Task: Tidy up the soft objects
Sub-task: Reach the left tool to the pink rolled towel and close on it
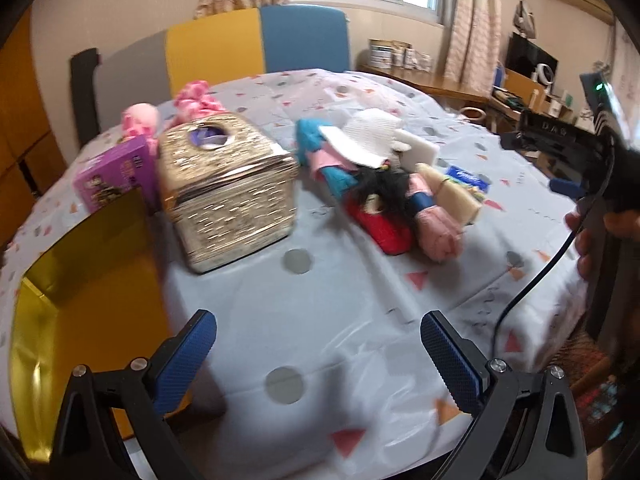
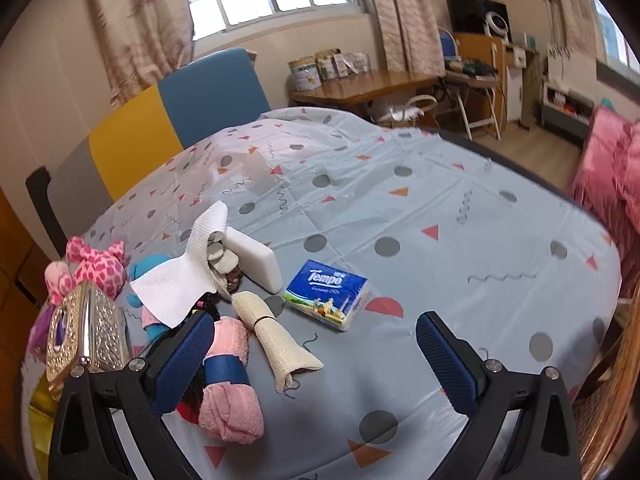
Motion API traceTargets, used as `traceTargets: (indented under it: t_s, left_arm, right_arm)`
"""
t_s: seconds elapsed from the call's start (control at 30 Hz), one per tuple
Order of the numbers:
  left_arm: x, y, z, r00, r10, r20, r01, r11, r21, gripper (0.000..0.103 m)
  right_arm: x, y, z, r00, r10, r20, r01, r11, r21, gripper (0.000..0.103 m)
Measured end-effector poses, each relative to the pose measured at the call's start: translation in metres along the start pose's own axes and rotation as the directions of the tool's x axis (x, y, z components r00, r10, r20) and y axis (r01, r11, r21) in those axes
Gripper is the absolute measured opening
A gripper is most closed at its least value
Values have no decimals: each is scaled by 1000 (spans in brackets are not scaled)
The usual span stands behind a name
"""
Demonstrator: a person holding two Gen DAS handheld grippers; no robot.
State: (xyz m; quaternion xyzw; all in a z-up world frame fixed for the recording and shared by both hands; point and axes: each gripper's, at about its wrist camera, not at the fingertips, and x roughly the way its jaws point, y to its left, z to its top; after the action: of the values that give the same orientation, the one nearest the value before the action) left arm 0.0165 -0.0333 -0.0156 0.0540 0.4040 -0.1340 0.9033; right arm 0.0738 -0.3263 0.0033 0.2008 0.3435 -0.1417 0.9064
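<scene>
I read both units as unloaded. The left hand-held gripper has its blue-padded jaws spread wide with nothing between them, above a bare stretch of the round worktop, which carries a pale blue cloth printed with dots and triangles. The right hand-held gripper is likewise spread and empty; in the left wrist view it shows at the far right edge, held in a hand.

The soft objects lie in a loose pile at mid-worktop:
- A rolled pink towel with a blue band lies nearest, just beside the right unit's left finger.
- A beige rolled bandage lies to its right, touching it.
- A white paper towel sheet drapes over a doll with black hair and a teal limb.
- A white rectangular sponge block stands at the far side of the pile.
- A blue Tempo tissue pack lies apart, to the right.

Left of the pile stands a gold embossed tissue box, with a purple carton and a pink spotted plush toy behind it. A gold-lined open box sits at the near left.
</scene>
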Motion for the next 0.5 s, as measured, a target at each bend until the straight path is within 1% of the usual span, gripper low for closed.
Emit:
traceTargets:
  t_s: [0.17,0.2,0.3,0.37,0.4,0.43,0.47,0.5]
  left_arm:
    - [12,-7,23,997,-81,-15,81,996,-23,103]
    - [14,-9,27,996,-87,-18,87,996,-22,103]
    - [17,-15,37,998,-65,-6,65,998,-12,102]
    - [22,-22,46,998,-66,-8,66,998,12,101]
    - [24,-25,49,997,-70,-10,70,997,22,94]
    - [27,-31,53,996,-91,-19,92,995,38,89]
    - [29,-36,56,993,-113,-30,115,992,56,79]
    - [33,-43,59,991,-130,-42,133,988,81,73]
  right_arm:
    - [2,-6,1,1000,15,-7,-15,999,46,103]
    - [2,-8,1,1000,19,-7,-19,998,54,103]
    - [4,-12,2,999,31,-19,-29,996,80,103]
    - [5,-14,2,999,37,-24,-35,995,93,103]
    - [5,-15,2,999,38,-25,-36,995,97,103]
    - [5,-16,2,999,39,-25,-36,994,101,103]
    - [5,-16,2,999,39,-24,-37,994,106,103]
    - [4,-17,2,999,38,-20,-35,993,110,103]
